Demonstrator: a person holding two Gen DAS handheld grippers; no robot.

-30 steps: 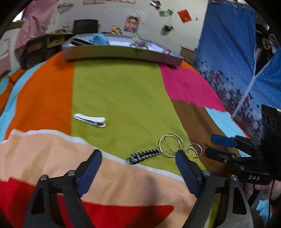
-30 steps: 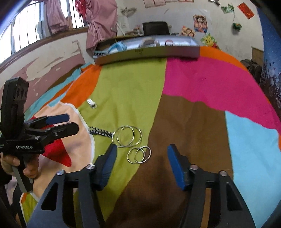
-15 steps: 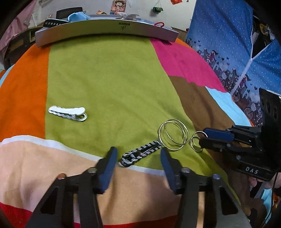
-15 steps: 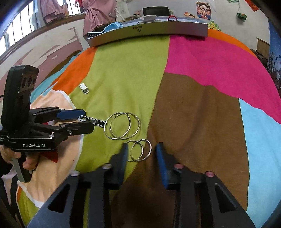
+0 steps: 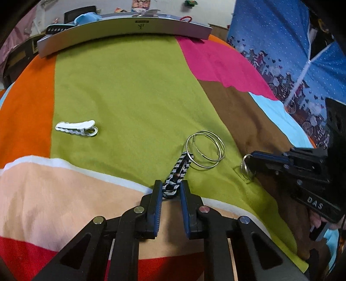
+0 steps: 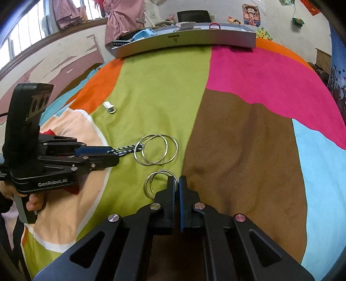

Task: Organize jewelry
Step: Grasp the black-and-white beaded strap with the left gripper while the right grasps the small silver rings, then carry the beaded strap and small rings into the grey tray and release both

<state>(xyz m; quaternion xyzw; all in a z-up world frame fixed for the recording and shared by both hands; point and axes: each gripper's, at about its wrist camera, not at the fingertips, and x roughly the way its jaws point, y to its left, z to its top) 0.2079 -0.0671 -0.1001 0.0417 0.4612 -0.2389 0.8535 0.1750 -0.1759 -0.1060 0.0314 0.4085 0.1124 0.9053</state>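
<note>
Where the bedspread (image 5: 134, 90) turns from lime green to peach, the left gripper (image 5: 170, 190) is closing its jaws around the near end of a black-and-white striped hair clip (image 5: 178, 170), and the blue pads appear to press its sides. The far end of the clip touches a pair of large silver hoop earrings (image 5: 205, 149) lying overlapped on the green patch. To their right, the right gripper (image 6: 176, 183) has its jaws drawn together on the rim of a pair of small silver hoops (image 6: 156, 181), which sit at the border of the green and brown patches. A white toothed hair clip (image 5: 75, 127) lies well apart to the left on the green, near the orange strip.

The bedspread is a patchwork of big colour blocks: orange, lime green, magenta, brown, light blue, peach and red, with white piping around the peach. At its far edge rests a long grey tray (image 6: 183, 41) with a small logo on its wall; it holds a light blue item, a red ring and other pieces too small to tell. Behind it stand a dark chair back (image 6: 192, 16), a pale wall with cartoon posters (image 6: 250, 11), pink clothes (image 6: 121, 19) hanging by a barred window, and, on the right, a blue dotted curtain (image 5: 281, 47) printed with bicycles.
</note>
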